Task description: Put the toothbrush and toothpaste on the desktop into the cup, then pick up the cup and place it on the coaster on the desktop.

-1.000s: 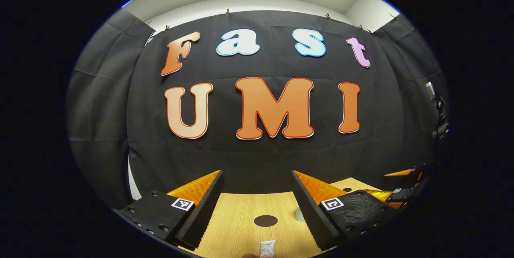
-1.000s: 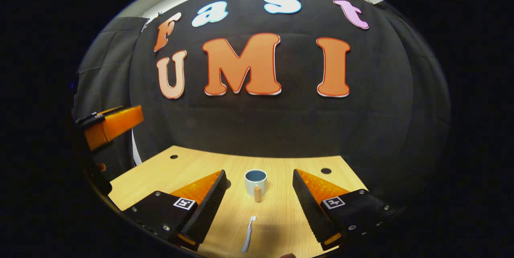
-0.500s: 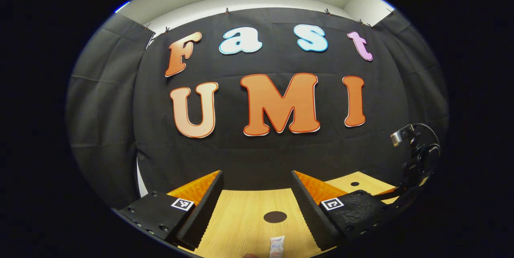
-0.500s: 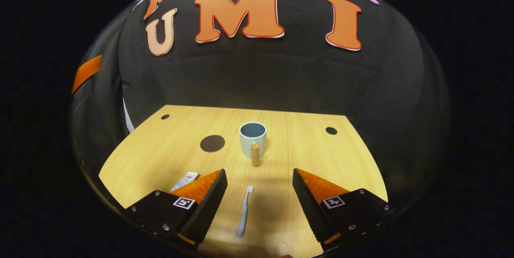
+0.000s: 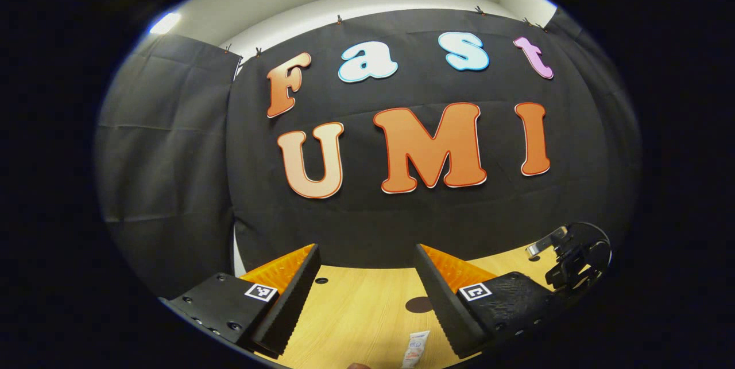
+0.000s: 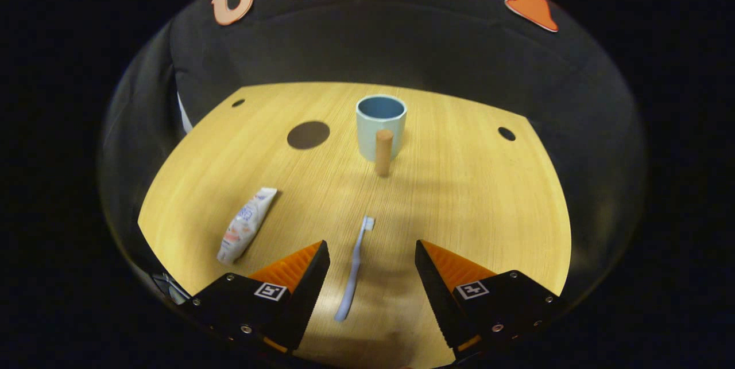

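Right gripper view looked down on the wooden counter [image 6: 471, 197], where the right gripper [image 6: 372, 268] hung with its fingers [image 6: 304, 277] spread wide, grasping nothing and touching nothing. Between them lay the toothbrush [image 6: 353, 268], a slim pale stick flat on the counter, bristle head pointing toward the cup [image 6: 380, 127]. The cup, pale blue-green with a wooden peg handle facing the camera, stood upright farther back, and the round dark coaster [image 6: 308, 135] lay just to its left. The white toothpaste [image 6: 246, 232] tube lay flat, well off to the left of the toothbrush. In the left gripper view, the left gripper [image 5: 367, 294] was likewise released, fingers [image 5: 293, 297] wide apart above the counter, the toothpaste [image 5: 415, 349] below them near the lower edge and the coaster [image 5: 417, 303] beyond it.
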Available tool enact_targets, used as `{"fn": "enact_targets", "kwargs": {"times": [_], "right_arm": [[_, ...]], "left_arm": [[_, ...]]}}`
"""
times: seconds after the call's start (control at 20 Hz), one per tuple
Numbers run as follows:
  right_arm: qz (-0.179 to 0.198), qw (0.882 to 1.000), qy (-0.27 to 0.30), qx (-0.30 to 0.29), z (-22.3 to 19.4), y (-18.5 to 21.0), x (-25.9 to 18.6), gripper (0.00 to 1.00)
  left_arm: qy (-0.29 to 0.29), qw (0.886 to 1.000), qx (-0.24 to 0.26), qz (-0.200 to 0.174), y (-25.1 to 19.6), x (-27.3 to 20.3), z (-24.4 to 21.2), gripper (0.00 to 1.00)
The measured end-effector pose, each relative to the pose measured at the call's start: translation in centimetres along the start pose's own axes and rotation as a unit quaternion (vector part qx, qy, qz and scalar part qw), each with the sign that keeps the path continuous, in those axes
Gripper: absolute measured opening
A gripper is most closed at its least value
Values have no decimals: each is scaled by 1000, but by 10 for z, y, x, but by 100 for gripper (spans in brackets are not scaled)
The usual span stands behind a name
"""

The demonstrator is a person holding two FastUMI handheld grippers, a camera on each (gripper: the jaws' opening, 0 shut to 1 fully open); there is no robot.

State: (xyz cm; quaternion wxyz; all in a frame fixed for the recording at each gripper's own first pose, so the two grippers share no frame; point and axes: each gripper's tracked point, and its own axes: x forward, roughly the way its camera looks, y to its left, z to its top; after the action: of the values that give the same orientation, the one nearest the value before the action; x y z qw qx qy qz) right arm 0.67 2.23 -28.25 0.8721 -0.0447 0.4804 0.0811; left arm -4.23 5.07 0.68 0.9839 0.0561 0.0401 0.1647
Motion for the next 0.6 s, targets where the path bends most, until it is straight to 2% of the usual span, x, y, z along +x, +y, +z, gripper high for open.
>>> {"fn": "enact_targets", "kwargs": {"times": [0.25,0.45,0.5,0.6], "right_arm": [[24,996,89,5,-32,13,25,86],[32,989,147,3,-50,12,37,77],[35,986,160,3,-55,14,39,70],[34,983,181,-3,-63,15,44,67]], "left_arm": [[18,999,7,27,2,-24,-10,98],[32,999,3,44,4,-34,-19,99],[37,998,2,46,3,-35,-21,100],[42,998,1,48,3,-38,-23,100]]}}
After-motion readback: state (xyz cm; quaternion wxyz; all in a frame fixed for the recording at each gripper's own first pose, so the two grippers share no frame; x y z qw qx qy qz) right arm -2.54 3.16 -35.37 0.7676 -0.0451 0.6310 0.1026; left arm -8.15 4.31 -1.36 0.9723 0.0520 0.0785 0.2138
